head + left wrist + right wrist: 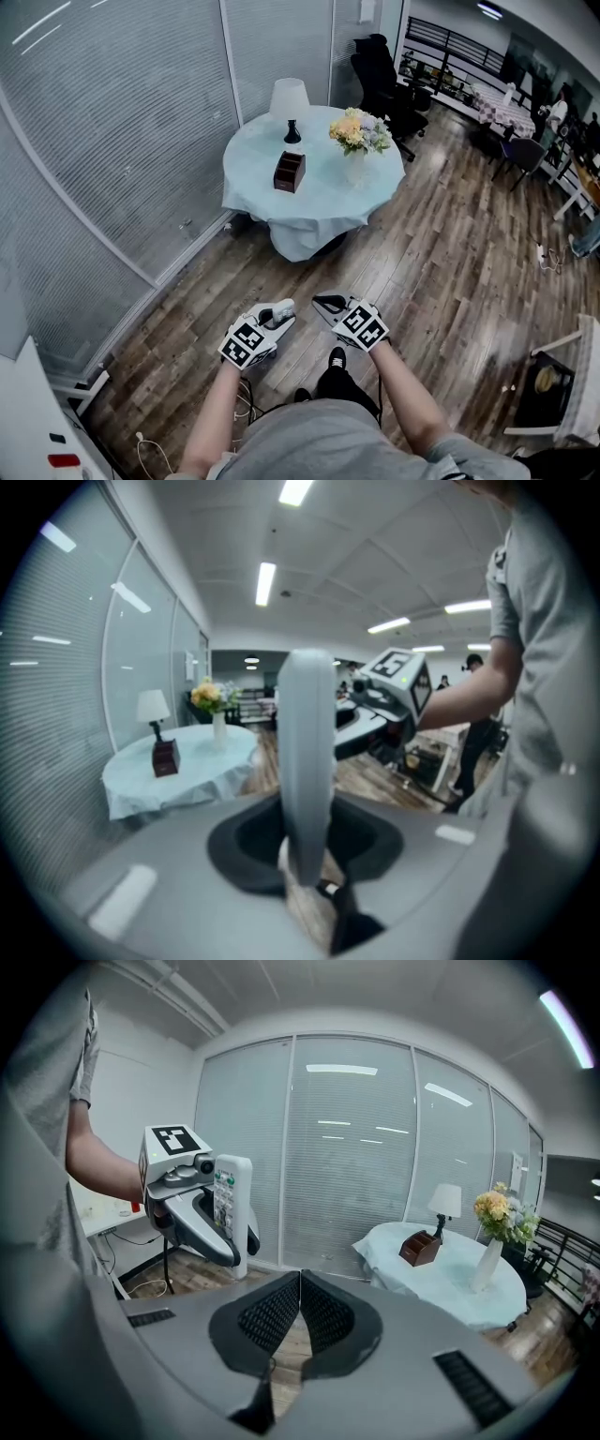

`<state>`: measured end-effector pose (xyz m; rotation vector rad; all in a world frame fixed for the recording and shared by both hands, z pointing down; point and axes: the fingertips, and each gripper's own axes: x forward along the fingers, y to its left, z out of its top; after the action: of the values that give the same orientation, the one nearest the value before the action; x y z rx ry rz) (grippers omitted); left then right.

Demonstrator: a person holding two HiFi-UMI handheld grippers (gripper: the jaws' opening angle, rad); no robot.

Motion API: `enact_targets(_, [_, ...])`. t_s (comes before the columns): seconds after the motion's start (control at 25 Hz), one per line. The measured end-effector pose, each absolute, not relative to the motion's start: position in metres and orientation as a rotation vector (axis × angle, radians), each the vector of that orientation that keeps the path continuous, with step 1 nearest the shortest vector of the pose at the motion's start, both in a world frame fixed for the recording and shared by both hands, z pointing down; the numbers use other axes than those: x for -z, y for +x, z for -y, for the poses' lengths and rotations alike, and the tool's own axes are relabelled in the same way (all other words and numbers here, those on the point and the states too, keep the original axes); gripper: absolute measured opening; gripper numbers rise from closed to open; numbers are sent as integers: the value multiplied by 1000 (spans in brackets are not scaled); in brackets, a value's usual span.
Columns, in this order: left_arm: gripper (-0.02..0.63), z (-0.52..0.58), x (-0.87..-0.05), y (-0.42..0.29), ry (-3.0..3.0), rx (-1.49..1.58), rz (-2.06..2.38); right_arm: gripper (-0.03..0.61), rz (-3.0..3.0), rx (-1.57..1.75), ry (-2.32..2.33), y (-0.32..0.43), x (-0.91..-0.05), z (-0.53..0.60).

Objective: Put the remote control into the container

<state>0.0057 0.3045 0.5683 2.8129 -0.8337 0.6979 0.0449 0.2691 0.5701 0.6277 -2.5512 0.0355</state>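
Observation:
My left gripper (278, 317) is shut on a white remote control (281, 310). In the left gripper view the remote (307, 752) stands up between the jaws of that gripper (305, 855). From the right gripper view the left gripper (192, 1208) shows the remote's (228, 1206) button side. My right gripper (324, 303) is shut with nothing in it, its pads (281, 1314) meeting edge to edge. The brown container (290, 172) stands on the round table (319, 202) well ahead of both grippers. It also appears in both gripper views, container (166, 757) and container (420, 1247).
The table, draped in a pale cloth, also bears a white lamp (290, 98) and a vase of flowers (358, 131). Glass walls with blinds (112, 141) run along the left. Wooden floor lies between me and the table. Office chairs (384, 80) stand behind it.

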Motion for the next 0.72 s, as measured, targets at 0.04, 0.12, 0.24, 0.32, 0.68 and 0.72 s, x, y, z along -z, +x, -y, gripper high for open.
enact_targets(0.04, [89,-304,-570,7,2812,-697,829,18,2549,-36,631,46,-570,-267])
enact_targets(0.12, [89,-301,-572,8,2809,-702,825,18,2538,-32,629,47,-571,-262])
enact_targets(0.24, [89,-291,-573,9,2802,-708,830,18,2532,-31,618,48,-571,-253])
enact_targets(0.32, [89,-285,-572,9,2798,-712,838,18,2531,-36,605,48,-572,-248])
enact_targets(0.68, [89,-246,-570,6,2783,-708,883,18,2530,-36,553,45,-577,-214])
enact_targets(0.72, [89,-241,-570,5,2781,-708,888,18,2532,-35,548,45,-577,-210])
